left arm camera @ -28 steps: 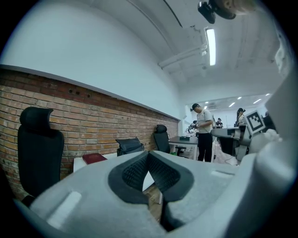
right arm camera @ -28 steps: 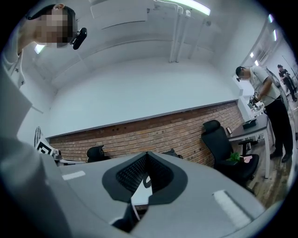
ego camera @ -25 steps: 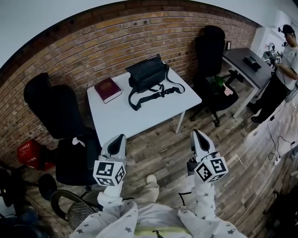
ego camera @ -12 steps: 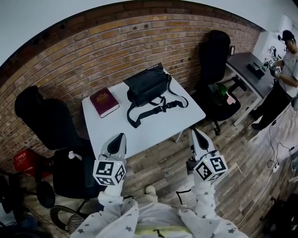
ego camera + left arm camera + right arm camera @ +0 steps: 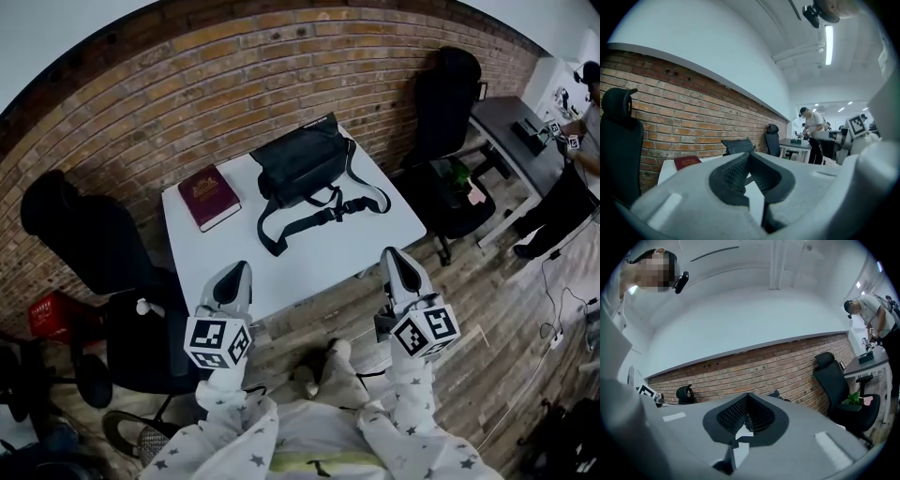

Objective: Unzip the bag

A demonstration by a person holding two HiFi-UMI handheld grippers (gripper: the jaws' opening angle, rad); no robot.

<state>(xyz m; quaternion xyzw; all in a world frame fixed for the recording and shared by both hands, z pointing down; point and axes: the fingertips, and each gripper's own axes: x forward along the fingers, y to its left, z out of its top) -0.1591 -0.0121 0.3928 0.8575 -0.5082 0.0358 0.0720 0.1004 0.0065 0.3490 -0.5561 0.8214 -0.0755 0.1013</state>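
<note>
A black shoulder bag (image 5: 302, 166) lies at the far side of a white table (image 5: 375, 234), its strap (image 5: 319, 217) trailing toward me. My left gripper (image 5: 235, 279) hangs shut over the table's near left edge, nothing in its jaws. At the near right edge my right gripper (image 5: 397, 265) is shut and empty too. Both are well short of the bag. In the left gripper view the bag (image 5: 737, 146) shows past the closed jaws; in the right gripper view only a corner of the bag (image 5: 775, 393) peeks above them.
A dark red book (image 5: 209, 196) lies on the table's left. Black office chairs stand at the left (image 5: 103, 262) and right (image 5: 450, 122). A brick wall (image 5: 187, 84) backs the table. A person (image 5: 577, 159) works at a desk (image 5: 511, 131) far right.
Both grippers have come closer to the table, from over the floor to its near edge. Their jaws stay shut. The bag and book have not moved on the table.
</note>
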